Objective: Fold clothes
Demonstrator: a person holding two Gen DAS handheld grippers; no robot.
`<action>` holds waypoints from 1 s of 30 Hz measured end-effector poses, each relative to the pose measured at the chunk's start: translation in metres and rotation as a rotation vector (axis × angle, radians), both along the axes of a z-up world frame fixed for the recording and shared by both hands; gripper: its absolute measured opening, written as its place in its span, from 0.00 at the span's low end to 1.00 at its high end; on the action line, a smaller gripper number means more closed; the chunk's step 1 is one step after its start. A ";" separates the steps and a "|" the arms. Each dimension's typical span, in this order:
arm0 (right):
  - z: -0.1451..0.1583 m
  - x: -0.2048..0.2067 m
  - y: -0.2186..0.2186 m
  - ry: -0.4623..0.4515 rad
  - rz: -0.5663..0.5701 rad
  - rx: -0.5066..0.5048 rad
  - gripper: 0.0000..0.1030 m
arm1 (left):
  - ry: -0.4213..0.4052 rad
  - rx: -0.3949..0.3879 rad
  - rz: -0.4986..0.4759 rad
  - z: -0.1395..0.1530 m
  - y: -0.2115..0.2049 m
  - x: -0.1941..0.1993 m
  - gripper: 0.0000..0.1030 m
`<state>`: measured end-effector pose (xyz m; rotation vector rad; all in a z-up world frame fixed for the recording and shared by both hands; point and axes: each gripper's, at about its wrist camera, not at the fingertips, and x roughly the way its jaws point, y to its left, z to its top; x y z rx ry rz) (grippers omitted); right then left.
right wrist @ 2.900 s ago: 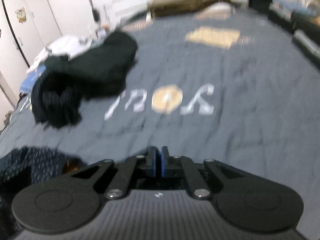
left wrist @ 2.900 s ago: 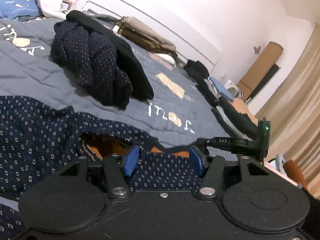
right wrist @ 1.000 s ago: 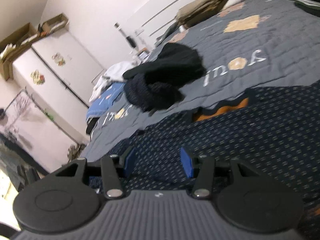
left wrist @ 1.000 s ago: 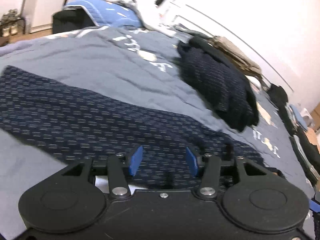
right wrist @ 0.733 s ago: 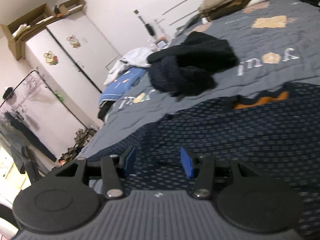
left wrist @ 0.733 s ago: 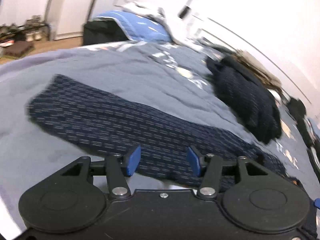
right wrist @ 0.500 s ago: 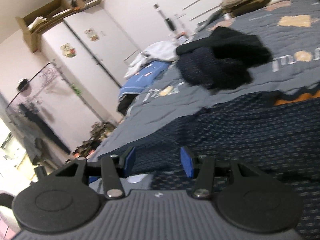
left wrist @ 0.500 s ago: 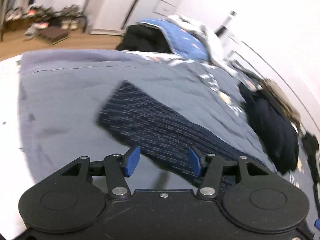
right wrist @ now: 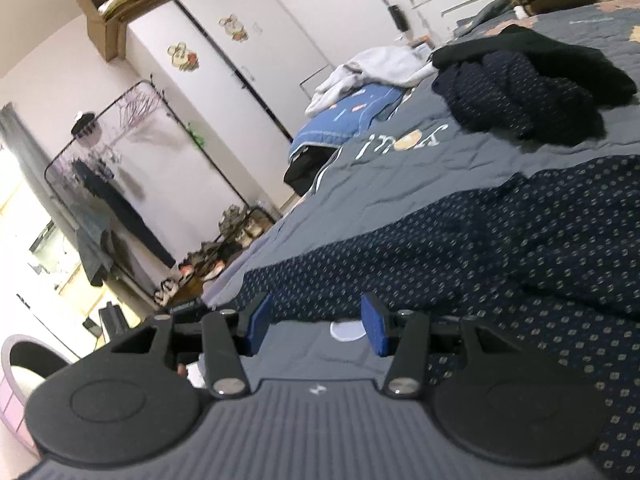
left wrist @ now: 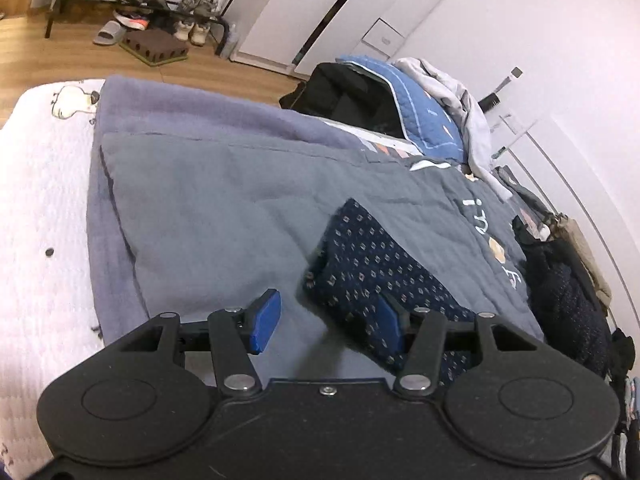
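We're over the bed now, its grey quilt spread wide with pale lettering stitched across it. Laid out on that quilt is the dark blue patterned garment; from the left wrist camera we see one long narrow part of it running away from us, its far end lying flat on the grey. Beyond it sits a heap of dark clothes, well apart from the garment, and farther back a blue quilted cover with a white garment draped over it. Against the wall there's a white wardrobe, and down on the wood floor a shoe rack full of shoes. Our left gripper has its blue pads spread apart, nothing between them, the right-hand pad just over the edge of the patterned cloth. Our right gripper is spread wide too, holding nothing, poised low at the near edge of the garment with bare quilt showing between the pads.
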<state>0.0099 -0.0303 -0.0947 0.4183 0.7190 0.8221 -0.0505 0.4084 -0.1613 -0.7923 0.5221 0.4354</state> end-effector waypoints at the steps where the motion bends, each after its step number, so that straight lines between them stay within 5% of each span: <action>1: -0.001 -0.001 0.002 0.002 0.006 -0.005 0.47 | -0.002 0.000 0.001 -0.001 0.000 0.002 0.51; 4: -0.001 -0.004 0.004 0.011 0.013 -0.009 0.47 | -0.012 0.002 0.001 -0.005 0.002 0.010 0.49; 8: 0.001 -0.005 0.001 0.012 0.003 -0.005 0.47 | -0.025 -0.003 -0.014 -0.009 0.001 0.018 0.17; 15: 0.004 0.003 -0.022 0.017 -0.056 0.002 0.47 | -0.160 0.057 -0.075 0.014 -0.025 0.027 0.14; 23: 0.006 0.014 -0.079 0.038 -0.190 0.024 0.47 | -0.343 0.170 -0.500 0.061 -0.160 0.056 0.14; 30: 0.002 0.025 -0.123 0.063 -0.250 0.064 0.47 | -0.285 0.248 -0.792 0.048 -0.279 0.069 0.14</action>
